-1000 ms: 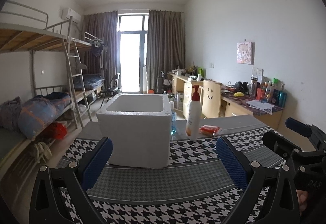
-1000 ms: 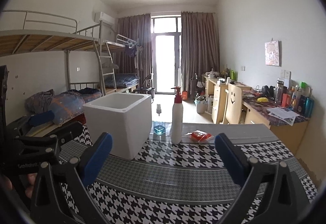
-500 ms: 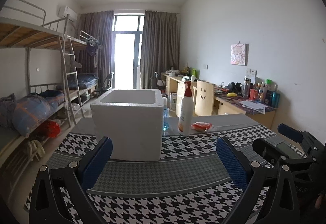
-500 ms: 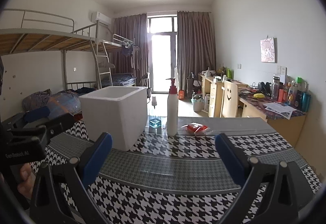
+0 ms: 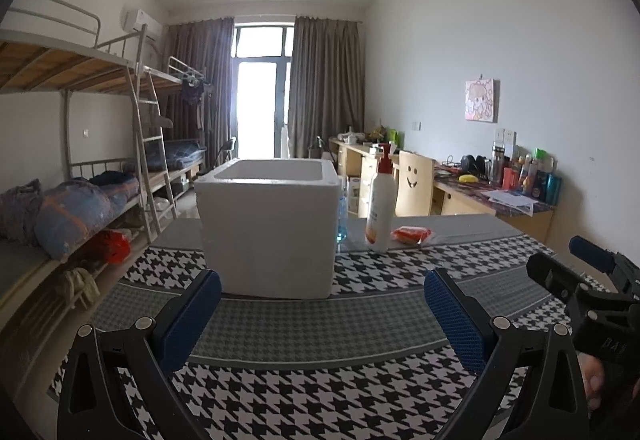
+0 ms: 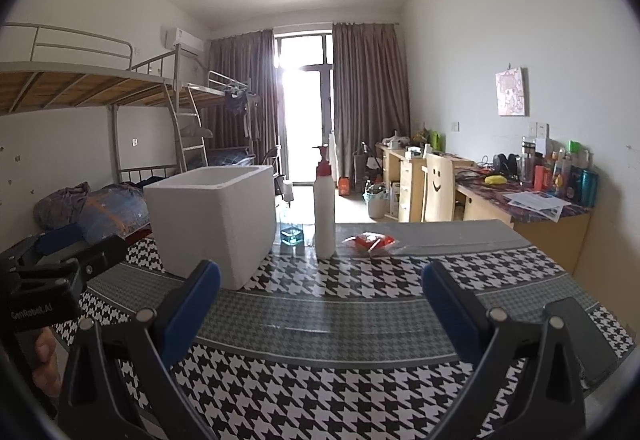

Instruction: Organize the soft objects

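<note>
Red soft packet on table, not in foam box; both grippers spread wide, empty. Nothing sorted.

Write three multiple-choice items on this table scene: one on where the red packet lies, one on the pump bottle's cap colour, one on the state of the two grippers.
1. The red packet lies:
A. inside the foam box
B. on the table, right of the pump bottle
C. on the bunk bed

2. The pump bottle has a cap that is:
A. red
B. green
C. black

3. The left gripper and right gripper are:
A. both shut on cloth
B. one open, one shut
C. both open and empty

Answers: B, the packet rests on the tabletop just right of the bottle; A, the pump top is red above a white body; C, each pair of jaws stands wide apart with only the table between them.
</note>
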### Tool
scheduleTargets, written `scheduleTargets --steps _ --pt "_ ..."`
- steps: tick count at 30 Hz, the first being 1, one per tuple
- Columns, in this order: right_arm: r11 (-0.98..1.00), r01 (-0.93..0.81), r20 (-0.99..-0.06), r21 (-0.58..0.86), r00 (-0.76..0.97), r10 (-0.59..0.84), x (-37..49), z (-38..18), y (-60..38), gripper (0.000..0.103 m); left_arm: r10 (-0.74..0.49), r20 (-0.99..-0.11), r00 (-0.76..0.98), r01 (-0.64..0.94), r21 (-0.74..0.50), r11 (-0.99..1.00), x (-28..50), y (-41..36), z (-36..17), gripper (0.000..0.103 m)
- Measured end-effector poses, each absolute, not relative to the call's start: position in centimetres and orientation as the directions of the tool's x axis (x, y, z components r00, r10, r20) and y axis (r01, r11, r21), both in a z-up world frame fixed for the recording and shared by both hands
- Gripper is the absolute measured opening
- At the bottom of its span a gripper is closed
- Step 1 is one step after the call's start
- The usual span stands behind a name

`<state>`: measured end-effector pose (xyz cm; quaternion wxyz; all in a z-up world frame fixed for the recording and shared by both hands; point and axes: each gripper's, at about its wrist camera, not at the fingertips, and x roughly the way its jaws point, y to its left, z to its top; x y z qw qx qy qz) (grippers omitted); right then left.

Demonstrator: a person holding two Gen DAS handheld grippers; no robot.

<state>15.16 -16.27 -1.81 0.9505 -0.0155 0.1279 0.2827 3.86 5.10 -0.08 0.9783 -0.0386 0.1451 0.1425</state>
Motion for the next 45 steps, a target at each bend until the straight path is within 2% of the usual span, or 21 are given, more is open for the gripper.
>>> scheduleTargets --steps 17,45 --pt "0.846 -0.532 -0.236 0.030 0.819 0.523 13.9 -2.2 -16.5 0.102 0.253 -0.280 0.926 -0.275 -0.040 0.961 2.5 5.0 0.1 0.102" --pt "0.819 -0.571 -0.237 0.043 0.791 0.564 12.4 -2.7 -16.7 0.102 0.240 -0.308 0.921 -0.258 -0.020 0.966 1.9 4.4 -0.6 0.102"
